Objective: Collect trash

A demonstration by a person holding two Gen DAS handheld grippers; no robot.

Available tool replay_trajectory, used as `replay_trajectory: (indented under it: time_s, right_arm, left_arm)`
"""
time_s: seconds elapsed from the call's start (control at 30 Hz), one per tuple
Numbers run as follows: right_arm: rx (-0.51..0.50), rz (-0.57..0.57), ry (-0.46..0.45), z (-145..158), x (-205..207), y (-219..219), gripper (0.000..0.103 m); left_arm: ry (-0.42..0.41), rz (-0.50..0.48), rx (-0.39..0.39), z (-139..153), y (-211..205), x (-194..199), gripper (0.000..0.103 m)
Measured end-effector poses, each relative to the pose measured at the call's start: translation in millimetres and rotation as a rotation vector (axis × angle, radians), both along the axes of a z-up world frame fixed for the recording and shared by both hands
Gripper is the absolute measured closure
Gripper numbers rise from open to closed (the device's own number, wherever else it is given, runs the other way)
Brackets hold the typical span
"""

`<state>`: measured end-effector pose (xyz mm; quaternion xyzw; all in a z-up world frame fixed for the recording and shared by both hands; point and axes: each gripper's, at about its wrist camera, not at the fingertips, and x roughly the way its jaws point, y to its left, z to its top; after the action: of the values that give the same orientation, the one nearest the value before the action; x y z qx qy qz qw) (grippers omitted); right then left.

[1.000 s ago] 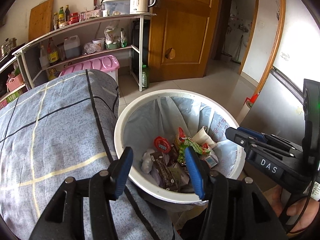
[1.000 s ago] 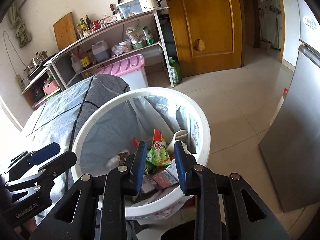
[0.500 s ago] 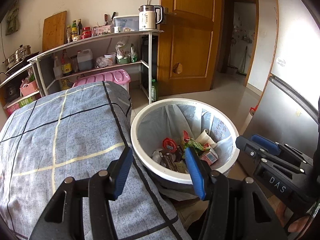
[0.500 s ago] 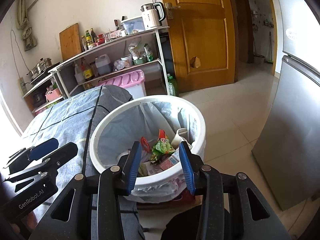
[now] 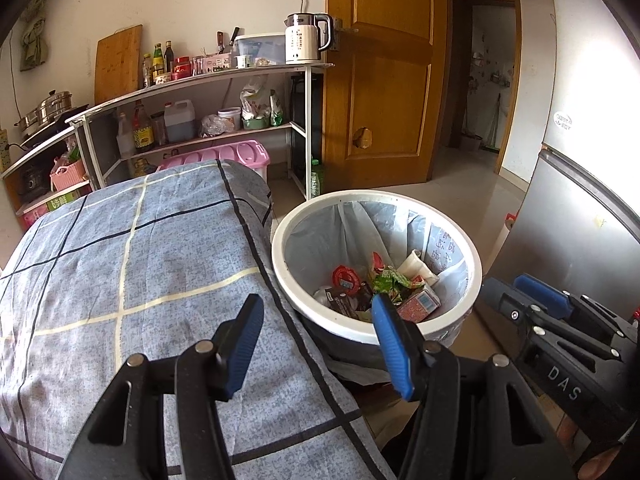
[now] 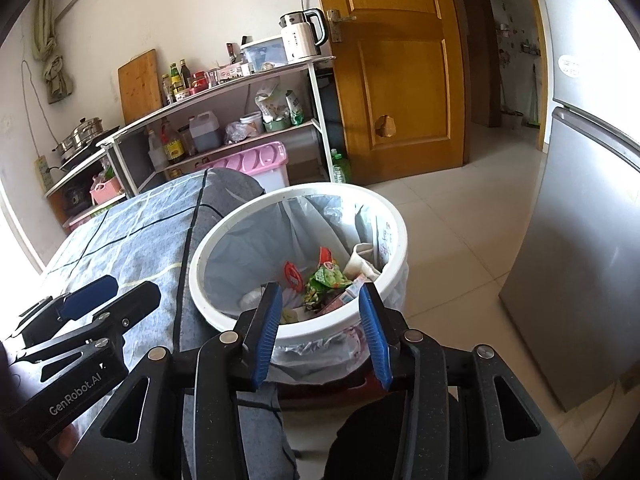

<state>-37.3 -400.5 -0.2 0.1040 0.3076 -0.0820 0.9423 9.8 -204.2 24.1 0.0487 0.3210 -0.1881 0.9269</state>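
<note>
A white bin (image 5: pixel 280 248) (image 6: pixel 196 264) with a pale blue liner stands on the floor against the cloth-covered table (image 5: pixel 120 260) (image 6: pixel 132 232). In it lie wrappers and cartons (image 5: pixel 384 284) (image 6: pixel 324 280), green, red and dark. My left gripper (image 5: pixel 316 300) hovers over the table's edge and the bin's near rim, open and empty. My right gripper (image 6: pixel 320 288) hangs just short of the bin's near rim, also open with nothing between its blue pads. Each gripper shows side-on in the other's view: the right one (image 5: pixel 536 296), the left one (image 6: pixel 88 300).
A white shelf unit (image 5: pixel 200 80) behind the table holds bottles, a jug and a kettle (image 5: pixel 306 40). A pink-lidded box (image 5: pixel 240 152) sits under it. A wooden door (image 5: pixel 384 80) stands behind the bin, a grey fridge (image 6: pixel 580 240) on the right, tiled floor (image 6: pixel 452 208) between.
Both grippers have drawn back from over the bin, so it sits farther off and more of the table shows. The right gripper's jaws have widened.
</note>
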Motion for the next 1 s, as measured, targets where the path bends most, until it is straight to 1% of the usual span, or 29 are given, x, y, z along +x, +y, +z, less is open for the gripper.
replay_trajectory:
  time_s: [1.0]
  right_arm:
    - [0.003,0.021,-0.012,2.1,-5.3,6.1,0.062]
  left_arm:
    - [-0.003,0.002,-0.003,2.6,1.4,-5.3,0.044]
